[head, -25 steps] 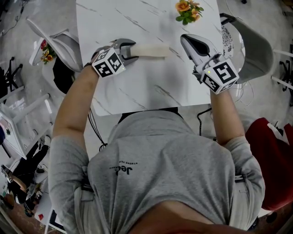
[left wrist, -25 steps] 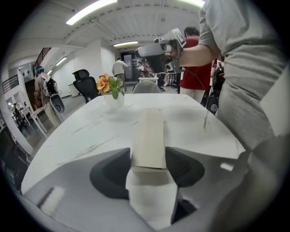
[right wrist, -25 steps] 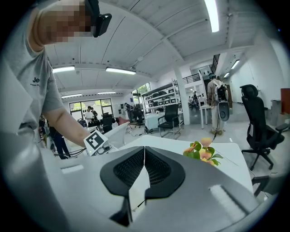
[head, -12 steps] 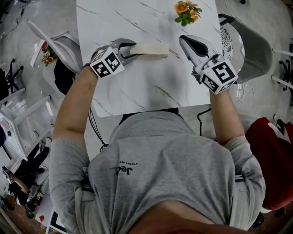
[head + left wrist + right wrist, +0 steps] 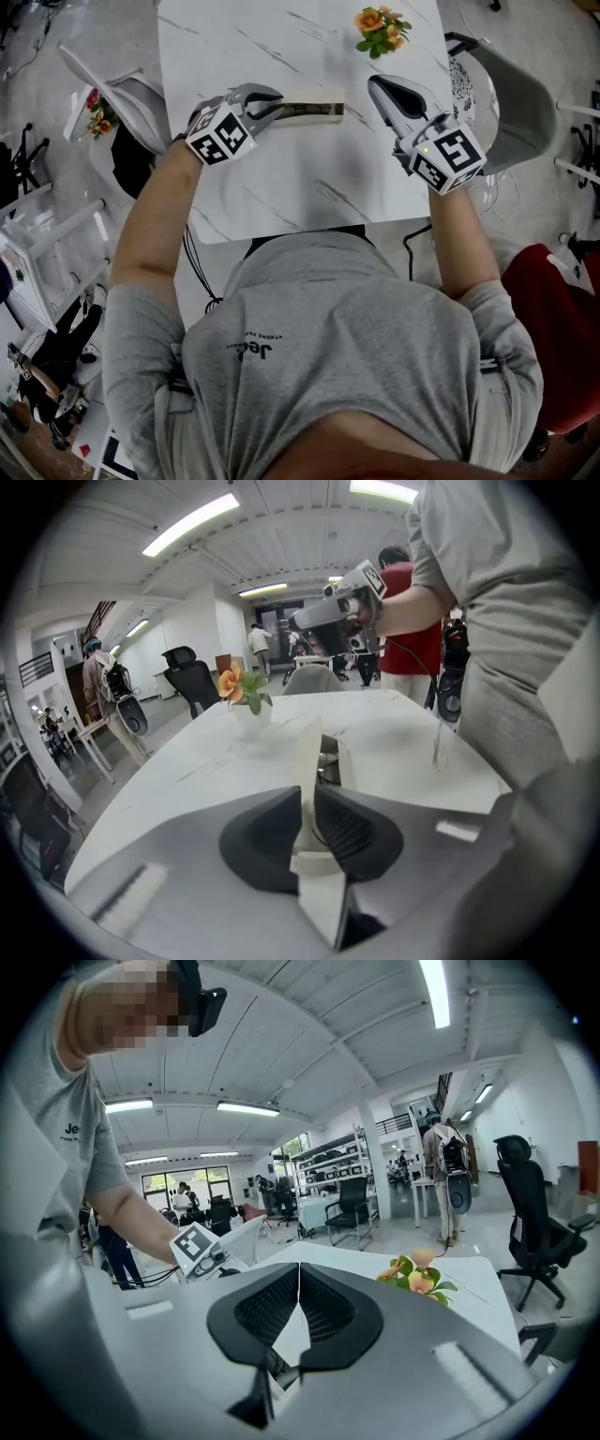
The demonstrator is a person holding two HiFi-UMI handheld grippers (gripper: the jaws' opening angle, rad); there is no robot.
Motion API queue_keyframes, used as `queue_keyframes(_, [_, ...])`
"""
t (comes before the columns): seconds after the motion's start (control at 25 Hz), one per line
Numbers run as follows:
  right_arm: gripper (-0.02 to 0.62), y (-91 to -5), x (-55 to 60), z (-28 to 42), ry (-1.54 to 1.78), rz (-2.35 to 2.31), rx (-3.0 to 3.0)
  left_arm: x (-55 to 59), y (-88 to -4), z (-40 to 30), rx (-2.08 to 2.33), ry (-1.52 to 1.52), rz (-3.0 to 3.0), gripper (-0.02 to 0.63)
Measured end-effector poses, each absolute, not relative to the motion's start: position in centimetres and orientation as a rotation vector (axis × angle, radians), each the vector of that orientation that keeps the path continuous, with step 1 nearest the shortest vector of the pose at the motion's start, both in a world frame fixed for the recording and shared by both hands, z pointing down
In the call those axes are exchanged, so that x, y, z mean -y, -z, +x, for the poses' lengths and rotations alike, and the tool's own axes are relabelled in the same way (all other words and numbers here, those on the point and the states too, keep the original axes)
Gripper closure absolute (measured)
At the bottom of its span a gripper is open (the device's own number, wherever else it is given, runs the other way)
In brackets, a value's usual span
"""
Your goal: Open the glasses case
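Note:
A cream glasses case [image 5: 314, 112] lies across the white marble table [image 5: 281, 178], seen narrow with a dark strip along it. My left gripper [image 5: 272, 105] is at its left end. In the left gripper view the jaws of the left gripper [image 5: 308, 797] are closing, and the pads press on a thin cream flap of the case [image 5: 307, 747]. A dark gap [image 5: 328, 761] shows beside that flap. My right gripper [image 5: 377, 84] hovers to the right of the case, apart from it. In its own view the right gripper [image 5: 298, 1269] is shut with nothing between the pads.
A small pot of orange flowers [image 5: 380, 26] stands at the table's far right. A white chair [image 5: 122, 89] is left of the table and a grey chair [image 5: 516, 94] is right of it. People and office chairs stand further back in the room.
The left jaws have closed in on the case's left end and lifted a little. The case went from a wide cream slab to a narrow, darker shape. The right gripper stayed put.

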State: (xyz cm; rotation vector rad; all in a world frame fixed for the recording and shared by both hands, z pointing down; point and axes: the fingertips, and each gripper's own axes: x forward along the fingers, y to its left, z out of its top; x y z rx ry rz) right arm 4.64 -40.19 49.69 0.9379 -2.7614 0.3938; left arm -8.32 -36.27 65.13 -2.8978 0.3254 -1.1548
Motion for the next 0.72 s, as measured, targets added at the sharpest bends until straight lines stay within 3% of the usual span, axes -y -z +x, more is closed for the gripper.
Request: queue_keyframes(0.72, [0.588, -50.0, 41.2, 5.2, -0.391, 0.96, 2.75, 39.6, -65.5, -8.7, -0.469, 1.163, -2.837, 0.534])
